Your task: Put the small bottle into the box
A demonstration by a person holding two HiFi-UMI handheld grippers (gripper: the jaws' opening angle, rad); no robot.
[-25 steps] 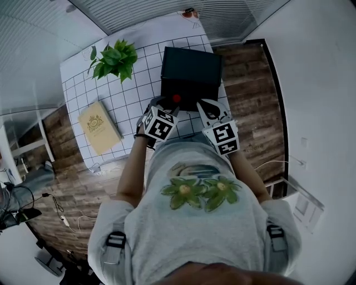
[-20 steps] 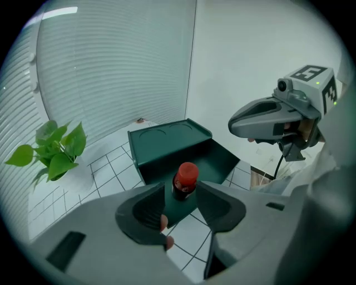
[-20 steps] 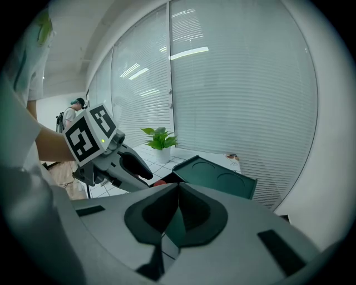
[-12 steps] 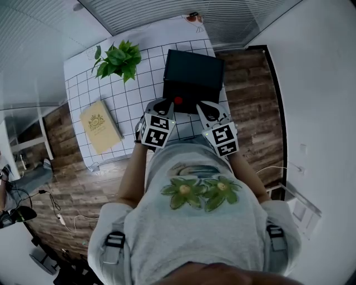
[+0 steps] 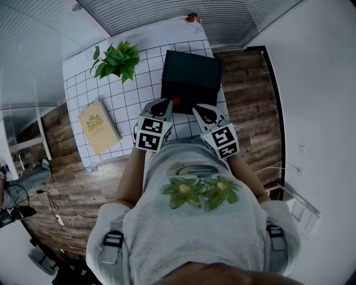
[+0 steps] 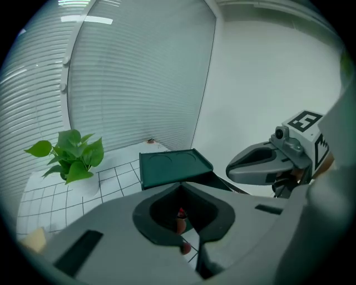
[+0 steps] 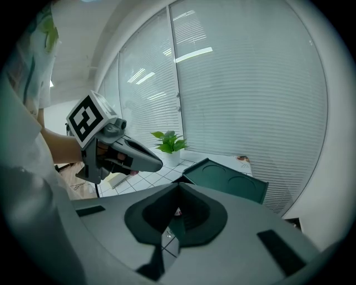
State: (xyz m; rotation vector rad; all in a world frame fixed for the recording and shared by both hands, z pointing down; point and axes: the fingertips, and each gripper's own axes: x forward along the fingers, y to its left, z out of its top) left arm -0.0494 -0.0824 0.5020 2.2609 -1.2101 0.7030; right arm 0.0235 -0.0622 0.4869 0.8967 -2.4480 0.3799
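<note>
Grey left tongs (image 6: pixel 179 186) closed near bottle (image 5: pixel 176 101)

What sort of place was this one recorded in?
Probably a room in an office or home, beside a window: slatted blinds, a wood floor, and a small table with a grid cloth holding a potted plant and a book.

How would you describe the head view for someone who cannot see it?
From above, a person holds the left gripper and right gripper, both shut, over a white gridded table, pointing toward a small red-topped bottle in front of a dark square box. A green potted plant and tan book sit farther left.
</note>
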